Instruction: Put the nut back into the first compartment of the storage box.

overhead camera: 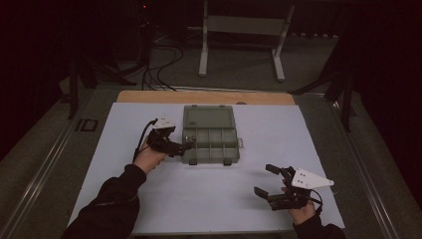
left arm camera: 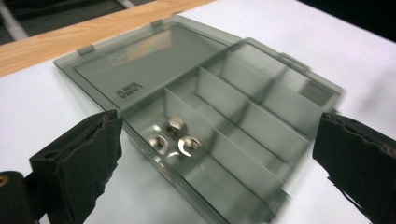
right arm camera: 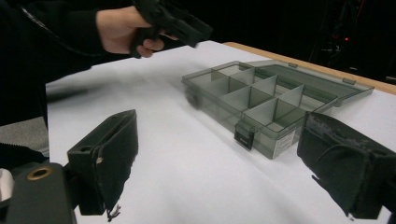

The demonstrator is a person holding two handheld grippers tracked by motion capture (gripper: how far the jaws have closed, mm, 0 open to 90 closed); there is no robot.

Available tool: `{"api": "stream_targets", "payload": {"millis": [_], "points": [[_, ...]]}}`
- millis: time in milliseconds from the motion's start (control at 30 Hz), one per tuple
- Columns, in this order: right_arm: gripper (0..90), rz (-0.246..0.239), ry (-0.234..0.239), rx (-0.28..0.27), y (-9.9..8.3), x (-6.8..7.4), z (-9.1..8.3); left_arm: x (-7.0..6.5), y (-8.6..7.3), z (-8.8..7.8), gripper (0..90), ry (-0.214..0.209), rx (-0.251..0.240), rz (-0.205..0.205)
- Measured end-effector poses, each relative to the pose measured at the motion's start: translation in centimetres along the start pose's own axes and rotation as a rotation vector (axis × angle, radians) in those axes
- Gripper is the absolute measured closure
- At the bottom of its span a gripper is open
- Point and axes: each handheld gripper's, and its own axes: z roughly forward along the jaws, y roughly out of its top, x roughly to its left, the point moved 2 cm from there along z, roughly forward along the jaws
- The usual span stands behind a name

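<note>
Nuts (left arm camera: pixel 173 137), three small metal ones, lie together in the corner compartment of the organizer box (overhead camera: pixel 210 142), the compartment nearest my left tool (overhead camera: pixel 185 146); the box sits open toward the far middle of the white surface (overhead camera: pixel 149 199), its lid (overhead camera: pixel 208 118) folded flat on the far side. My left tool hangs just off the box's left edge with its jaws spread wide and nothing between them, so I judge a nut has just gone in and this step is the release and pull-away. To do it well I would draw that tool straight back from the box wall without dipping, so a pad cannot catch the thin rim and drag the light box across the surface. The left gripper view is a little smeared at the box's near corner, so I cannot be sure whether one nut rests against the divider; I would check before closing anything. My right tool (overhead camera: pixel 268 181) waits well to the near right of the box, jaws apart and empty, ready to steady the latch (right arm camera: pixel 244 136) side if the box shifts.
</note>
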Motion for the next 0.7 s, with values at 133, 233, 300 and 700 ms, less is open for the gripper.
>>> {"api": "stream_targets", "payload": {"millis": [133, 233, 300, 700], "points": [[12.4, -0.001, -0.001, 0.001, 0.0, 0.0, 0.0, -0.5, -0.8, -1.8, 1.8, -0.008, -0.024, 0.009], [12.4, 0.0, -0.003, 0.001, 0.0, 0.0, 0.0, -0.9, -1.6, -3.2, 1.9, -0.044, -0.053, -0.001], [12.4, 0.0, -0.004, 0.004, 0.0, 0.1, 0.0, -1.4, -2.2, -4.0, 2.0, -0.066, -0.053, 0.003], [12.4, 0.0, -0.006, 0.01, -0.1, 0.0, 0.2, -3.3, -6.0, -7.2, 3.1, -0.147, -0.028, 0.024]]}}
